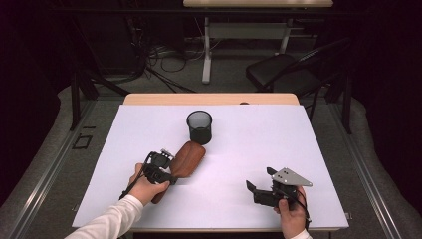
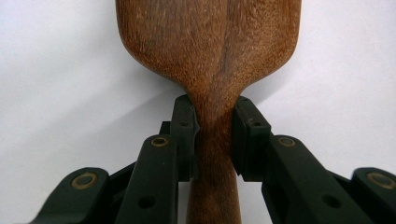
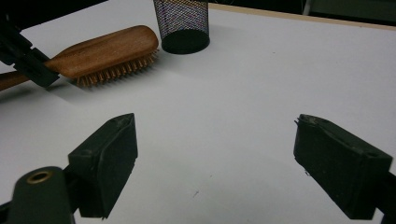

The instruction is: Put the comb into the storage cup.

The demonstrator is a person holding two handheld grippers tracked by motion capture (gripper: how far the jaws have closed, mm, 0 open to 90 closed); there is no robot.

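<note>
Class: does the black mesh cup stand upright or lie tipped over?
Upright: the black mesh cup rests on its base, round mouth facing up, on the white table.

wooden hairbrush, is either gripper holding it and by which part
The left gripper clamps the brown wooden hairbrush by the narrow neck of its handle, just below the head. The right gripper is open and holds nothing.

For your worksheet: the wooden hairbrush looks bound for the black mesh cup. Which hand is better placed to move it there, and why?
Left. The left gripper is already clamped on the hairbrush at its neck, with the mesh cup just beyond the brush head. The right gripper is open over bare table, farther from both.
</note>
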